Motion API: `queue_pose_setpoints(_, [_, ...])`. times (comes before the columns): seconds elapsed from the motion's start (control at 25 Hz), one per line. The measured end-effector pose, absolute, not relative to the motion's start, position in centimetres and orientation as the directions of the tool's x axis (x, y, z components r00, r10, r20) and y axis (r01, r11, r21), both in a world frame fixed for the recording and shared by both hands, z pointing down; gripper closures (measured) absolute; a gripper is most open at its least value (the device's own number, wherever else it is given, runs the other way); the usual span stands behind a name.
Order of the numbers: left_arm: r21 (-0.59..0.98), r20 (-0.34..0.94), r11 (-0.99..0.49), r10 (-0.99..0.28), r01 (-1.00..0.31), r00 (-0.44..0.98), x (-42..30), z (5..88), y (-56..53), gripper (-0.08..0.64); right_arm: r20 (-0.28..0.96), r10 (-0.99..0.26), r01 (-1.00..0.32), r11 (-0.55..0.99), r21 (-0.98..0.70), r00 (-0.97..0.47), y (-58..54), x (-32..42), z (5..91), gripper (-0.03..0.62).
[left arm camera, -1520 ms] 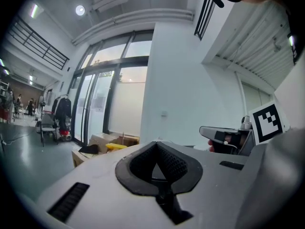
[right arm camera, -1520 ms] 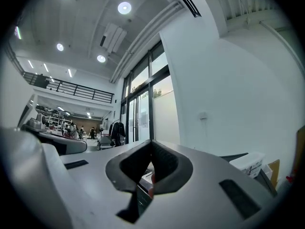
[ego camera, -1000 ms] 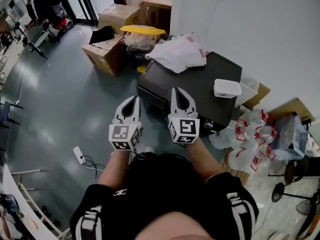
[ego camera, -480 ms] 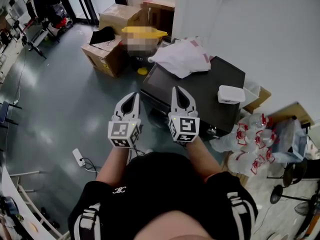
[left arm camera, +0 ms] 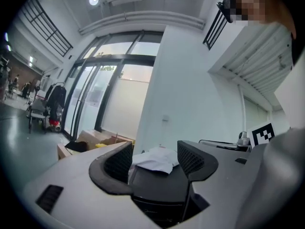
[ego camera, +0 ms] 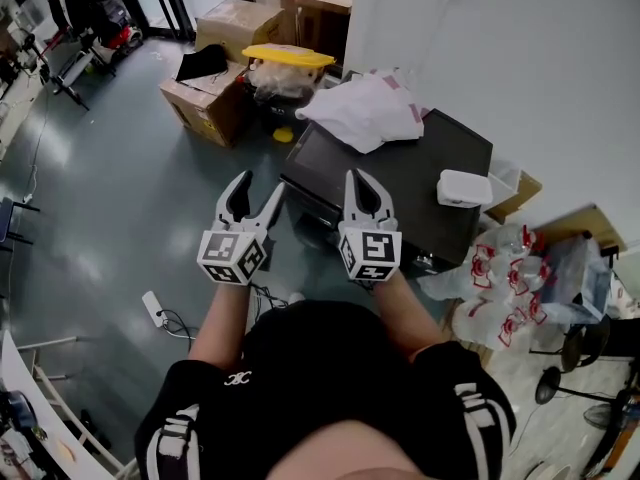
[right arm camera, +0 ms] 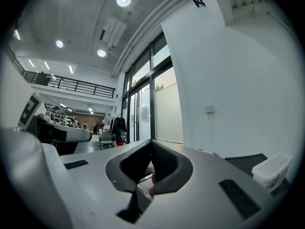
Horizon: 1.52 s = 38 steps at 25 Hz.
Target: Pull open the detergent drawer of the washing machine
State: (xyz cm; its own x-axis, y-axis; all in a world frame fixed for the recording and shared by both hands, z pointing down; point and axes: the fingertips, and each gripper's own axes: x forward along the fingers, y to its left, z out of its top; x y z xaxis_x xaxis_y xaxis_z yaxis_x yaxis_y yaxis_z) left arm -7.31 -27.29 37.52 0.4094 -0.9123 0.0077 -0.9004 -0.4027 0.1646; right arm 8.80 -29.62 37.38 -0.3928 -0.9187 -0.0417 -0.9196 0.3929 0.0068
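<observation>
Standing on the grey floor straight ahead of both grippers is the dark washing machine (ego camera: 420, 173), with its front edge nearest them. On its top lie one crumpled white cloth (ego camera: 365, 108) and one white lidded tub (ego camera: 462, 187), whose contents are hidden. Beyond its far left corner stands one bin with a yellow lid (ego camera: 287, 58), with a clear bag bulging under the lid. Left of that sit two cardboard boxes: the open box (ego camera: 205, 108) has something black lying across its top, and the further box (ego camera: 235, 26) is shut. A heap of clear plastic bags (ego camera: 500, 278) lies to the machine's right.

The left gripper (ego camera: 256, 192) has just been opening its jaws; they stand wide apart with nothing held, and the machine's top and front show between them, still apart from the pads. The right gripper (ego camera: 362, 186) has its jaws together and empty, just short of the machine's front. The detergent drawer cannot be singled out on that dark front.
</observation>
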Motion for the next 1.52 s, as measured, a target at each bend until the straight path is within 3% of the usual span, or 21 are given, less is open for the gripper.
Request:
queue_pose_setpoints(0.36, [0.545, 0.036, -0.32, -0.914, -0.775, 0.403, -11.5, 44.2, -27.8, 0.282, -0.006, -0.925, -0.925, 0.379, 0.008, -0.38, -29.3, 9.0, 38.6, 0.589])
queue_pose_setpoints(0.76, [0.809, 0.049, -0.25, -0.874, -0.533, 0.484, -11.5, 53.2, -27.8, 0.27, 0.03, -0.942, -0.941, 0.336, 0.022, -0.336, -28.7, 10.4, 40.2, 0.589])
queue_pose_setpoints(1.0, [0.89, 0.04, -0.238, -0.809, -0.388, 0.587, -8.7, 58.2, -27.5, 0.27, 0.035, -0.948, -0.946, 0.318, 0.058, -0.317, -28.4, 11.1, 41.4, 0.589])
queue_pose_setpoints(1.52, [0.939, 0.036, -0.218, -0.708, -0.267, 0.705, -4.1, 66.0, -30.2, 0.27, 0.084, -0.967, -0.963, 0.249, 0.098, -0.242, -28.4, 14.5, 44.3, 0.591])
